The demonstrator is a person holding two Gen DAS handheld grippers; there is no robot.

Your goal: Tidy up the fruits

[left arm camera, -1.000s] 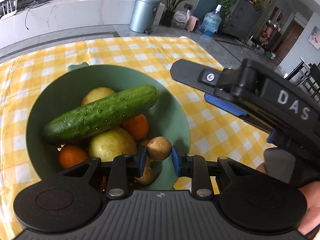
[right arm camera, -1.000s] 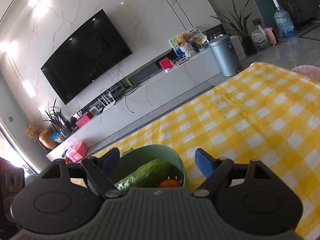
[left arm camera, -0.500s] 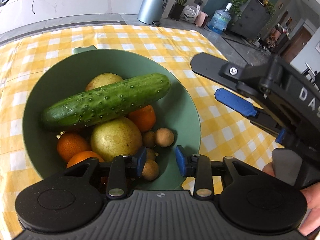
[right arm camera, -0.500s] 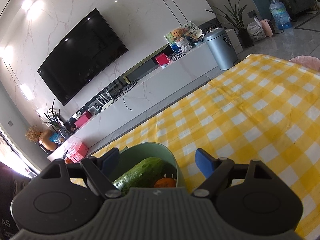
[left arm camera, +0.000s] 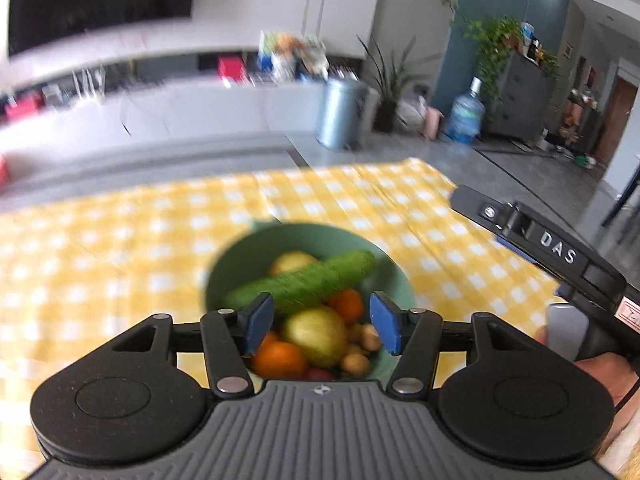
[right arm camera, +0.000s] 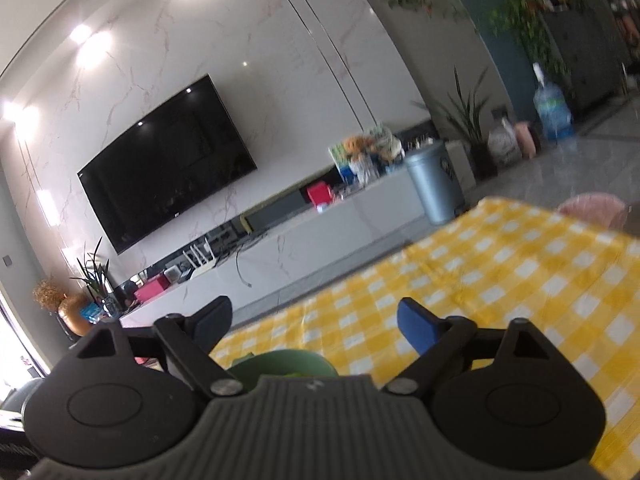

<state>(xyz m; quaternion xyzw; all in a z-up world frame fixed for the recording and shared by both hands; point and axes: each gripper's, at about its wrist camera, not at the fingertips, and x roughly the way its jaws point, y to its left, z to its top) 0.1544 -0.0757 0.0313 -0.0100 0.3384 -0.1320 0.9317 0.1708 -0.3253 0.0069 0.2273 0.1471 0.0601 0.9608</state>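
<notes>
A green bowl [left arm camera: 256, 248] sits on the yellow checked tablecloth [left arm camera: 120, 240]. It holds a cucumber [left arm camera: 308, 282], a yellow pear [left arm camera: 316, 334], oranges [left arm camera: 280, 358] and several small brown fruits [left arm camera: 360, 354]. My left gripper [left arm camera: 320, 328] is open and empty, raised above the bowl's near side. My right gripper [right arm camera: 316, 320] is open and empty; its body shows at the right of the left wrist view [left arm camera: 560, 256]. Only the bowl's rim [right arm camera: 280, 362] shows in the right wrist view.
The tablecloth spreads around the bowl on all sides. Beyond the table's far edge are a grey bin [left arm camera: 340, 114], a white TV bench [right arm camera: 320, 220] with a wall TV [right arm camera: 164, 160], plants and a water bottle [left arm camera: 466, 114].
My left gripper has pulled up and back from the bowl and opened wider; the view is blurred by motion. My right gripper has also lifted, so less of the bowl shows.
</notes>
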